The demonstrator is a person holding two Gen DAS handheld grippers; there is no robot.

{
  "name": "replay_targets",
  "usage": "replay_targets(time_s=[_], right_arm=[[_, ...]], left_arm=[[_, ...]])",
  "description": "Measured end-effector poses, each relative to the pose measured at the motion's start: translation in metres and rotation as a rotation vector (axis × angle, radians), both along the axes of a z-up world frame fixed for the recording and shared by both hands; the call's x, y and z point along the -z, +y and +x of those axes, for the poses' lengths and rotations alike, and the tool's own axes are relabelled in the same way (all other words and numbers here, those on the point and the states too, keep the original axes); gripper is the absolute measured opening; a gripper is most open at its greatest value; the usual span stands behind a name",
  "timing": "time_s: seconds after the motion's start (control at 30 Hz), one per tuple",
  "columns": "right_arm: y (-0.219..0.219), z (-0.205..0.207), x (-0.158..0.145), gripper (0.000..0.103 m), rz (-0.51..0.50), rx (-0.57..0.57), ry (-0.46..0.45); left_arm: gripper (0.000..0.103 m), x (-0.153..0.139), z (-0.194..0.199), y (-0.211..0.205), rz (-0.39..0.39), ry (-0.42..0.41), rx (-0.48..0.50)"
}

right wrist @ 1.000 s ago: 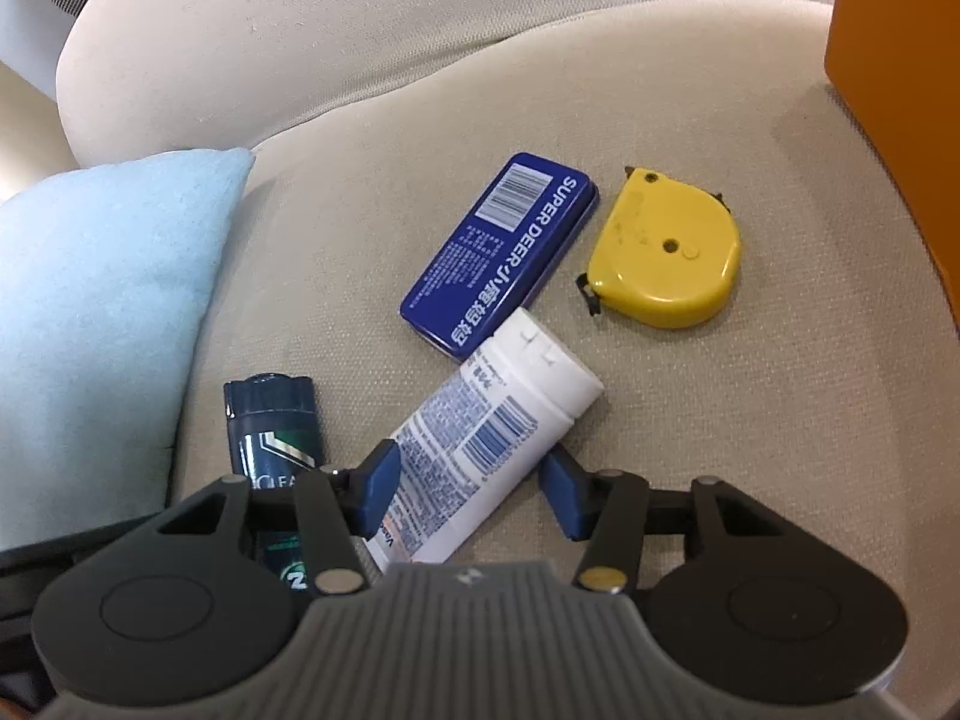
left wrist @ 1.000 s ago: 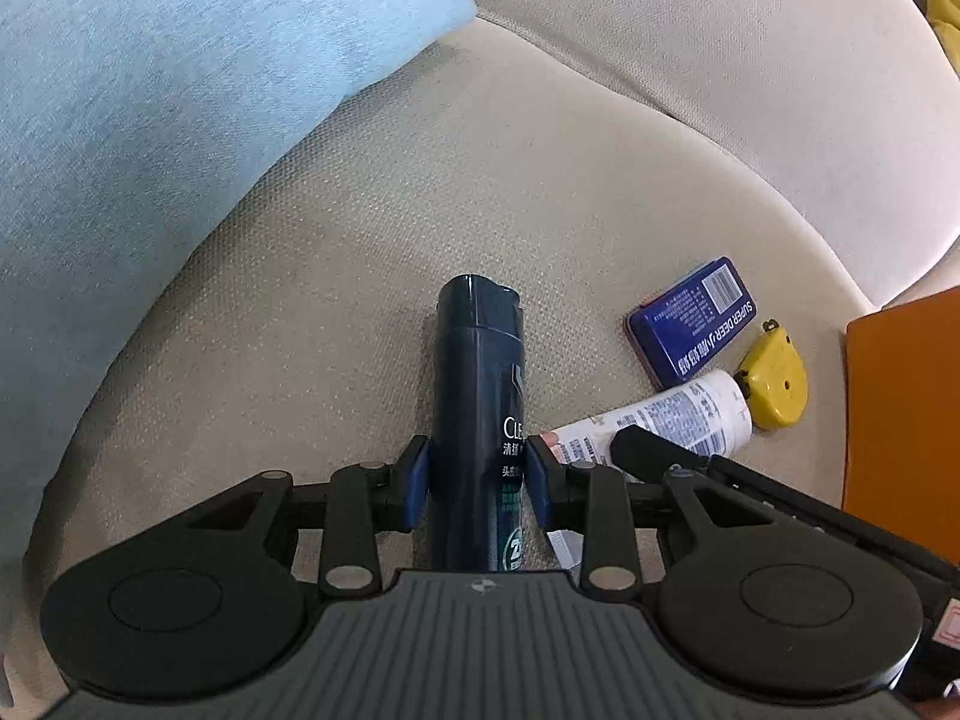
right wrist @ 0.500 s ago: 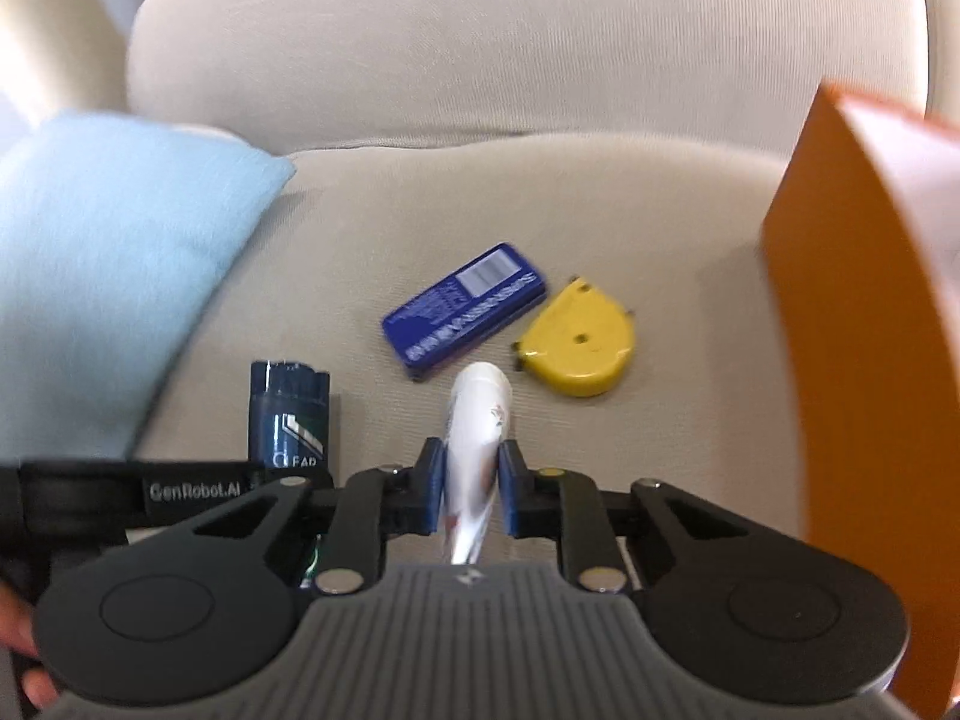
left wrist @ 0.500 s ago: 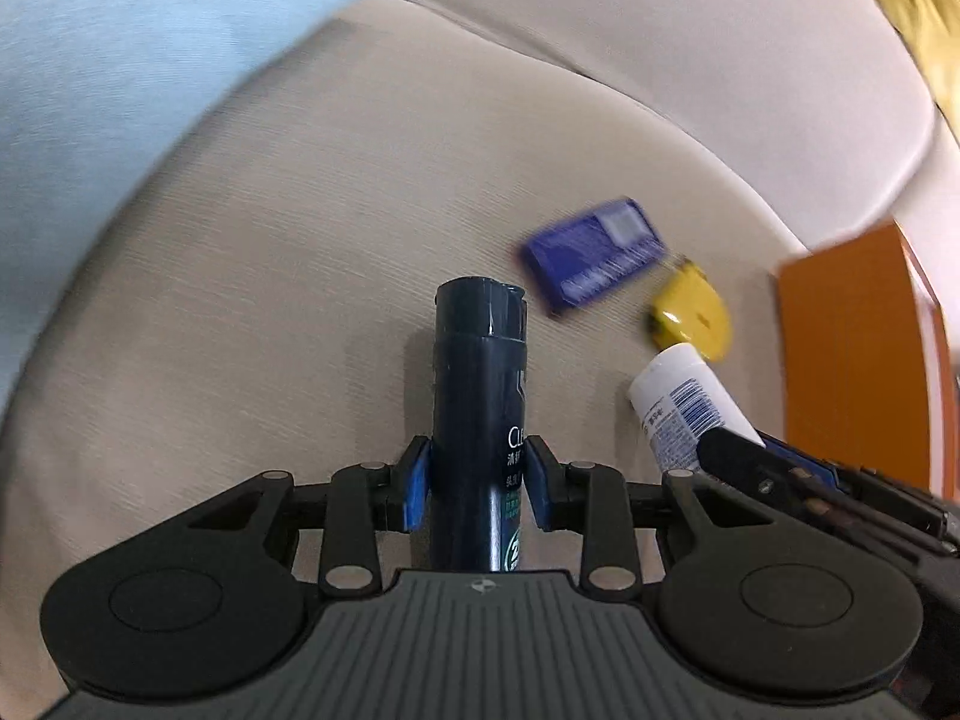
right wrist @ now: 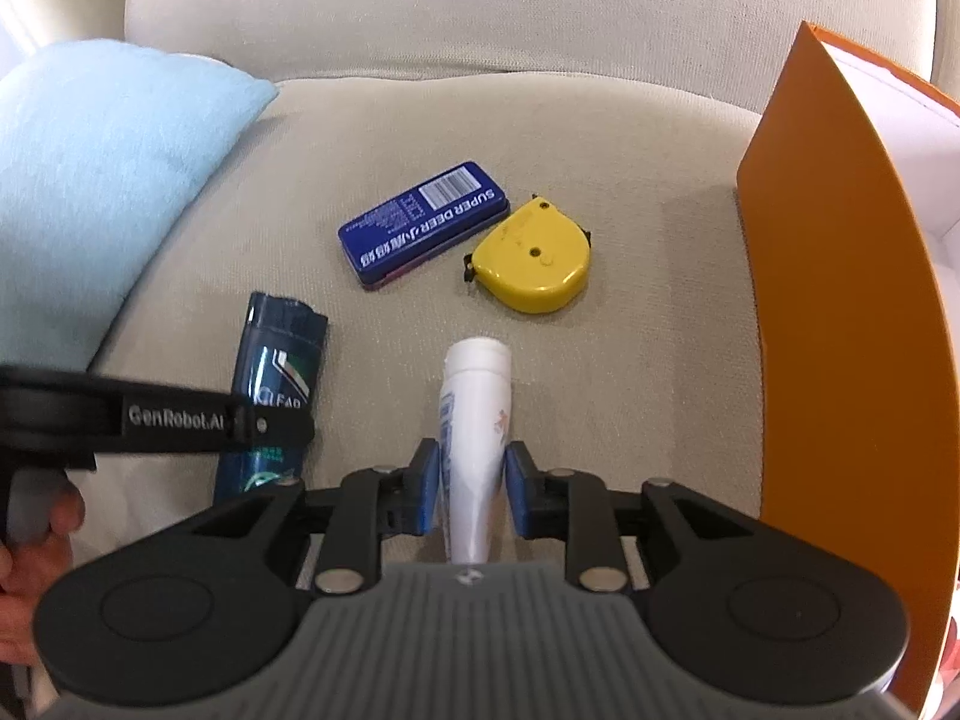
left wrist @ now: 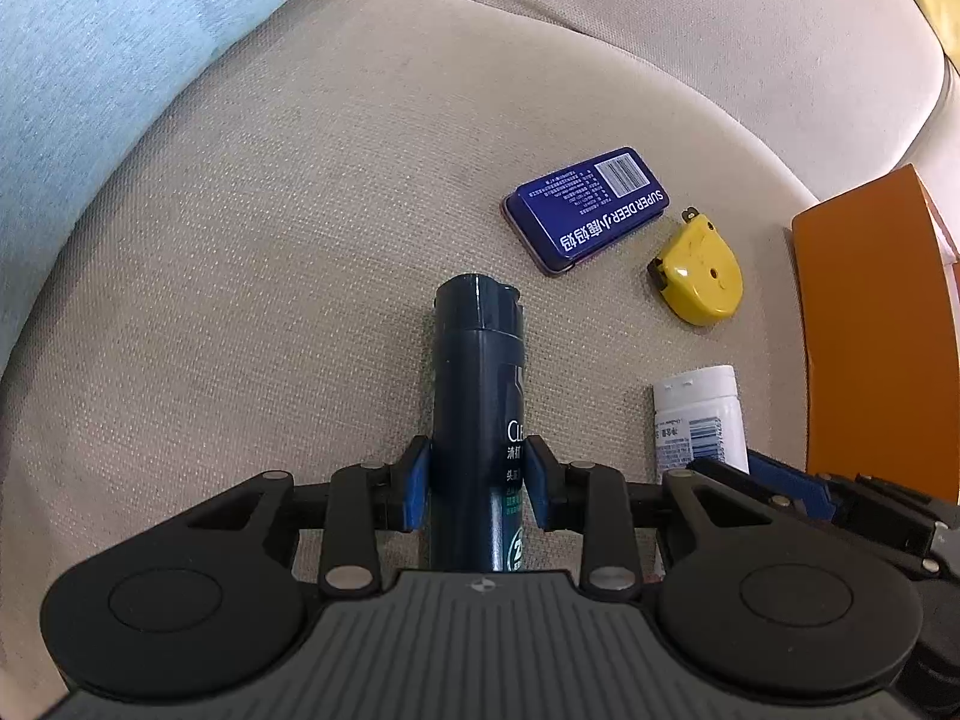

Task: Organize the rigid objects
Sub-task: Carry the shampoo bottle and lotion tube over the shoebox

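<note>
Both grippers loaded, nothing yet put away.

The left gripper (left wrist: pixel 477 483) clamps the dark bottle (left wrist: pixel 480 396); the right gripper (right wrist: pixel 471 495), whose jaws have just eased slightly wider, pinches the white tube (right wrist: pixel 477 414). Ahead on the sofa cushion (right wrist: pixel 630 192) lie the blue tin (right wrist: pixel 423 222) and yellow tape measure (right wrist: pixel 531 261). The orange box (right wrist: pixel 840 312) to the right is cut off, its inside hidden.

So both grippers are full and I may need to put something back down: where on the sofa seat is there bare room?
The widest free patch lies between the light blue pillow and the blue tin. Another runs behind the tin and yellow tape measure, up to the backrest. Toward the orange box it is tighter.
</note>
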State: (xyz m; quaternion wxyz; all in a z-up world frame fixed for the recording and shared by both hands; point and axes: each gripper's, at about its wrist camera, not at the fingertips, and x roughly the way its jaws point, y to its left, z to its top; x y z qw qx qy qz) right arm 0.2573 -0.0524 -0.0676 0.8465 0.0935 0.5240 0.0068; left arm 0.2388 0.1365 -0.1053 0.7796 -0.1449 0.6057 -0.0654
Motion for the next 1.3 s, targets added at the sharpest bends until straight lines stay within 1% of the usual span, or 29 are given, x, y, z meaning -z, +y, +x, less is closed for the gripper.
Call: replay_targets(time_s=[0.17, 0.27, 0.37, 0.43, 0.53, 0.77, 0.93, 1.07, 1.2, 1.3], right_arm=[[0.003, 0.003, 0.001, 0.023, -0.004, -0.011, -0.012], [0.005, 0.001, -0.001, 0.022, -0.008, -0.03, -0.022], [0.005, -0.005, -0.007, 0.022, -0.008, -0.052, -0.038], [0.004, -0.01, -0.013, 0.022, -0.028, -0.065, -0.058], [0.0, -0.016, -0.021, 0.022, -0.027, -0.061, -0.08], [-0.015, -0.039, -0.05, 0.022, -0.011, -0.06, -0.157], [-0.034, -0.063, -0.081, 0.022, -0.008, -0.064, -0.23], [-0.056, -0.081, -0.105, 0.022, -0.001, -0.063, -0.277], [-0.085, -0.094, -0.126, 0.022, -0.008, -0.05, -0.306], [-0.108, -0.102, -0.137, 0.022, -0.02, -0.04, -0.31]], left_arm=[[0.036, 0.0, 0.0, -0.002, 0.004, -0.012, 0.004], [0.036, -0.008, -0.004, -0.001, -0.004, -0.066, -0.005], [0.036, -0.018, -0.013, -0.002, -0.037, -0.128, -0.017], [0.036, -0.024, -0.02, -0.006, -0.037, -0.162, -0.012], [0.036, -0.035, -0.035, -0.013, -0.038, -0.218, 0.005], [0.036, -0.077, -0.056, -0.035, -0.071, -0.313, 0.028], [0.036, -0.113, -0.064, -0.058, -0.107, -0.387, 0.085], [0.036, -0.14, -0.066, -0.086, -0.153, -0.424, 0.144], [0.036, -0.161, -0.064, -0.118, -0.202, -0.443, 0.218], [0.036, -0.169, -0.059, -0.145, -0.23, -0.446, 0.272]])
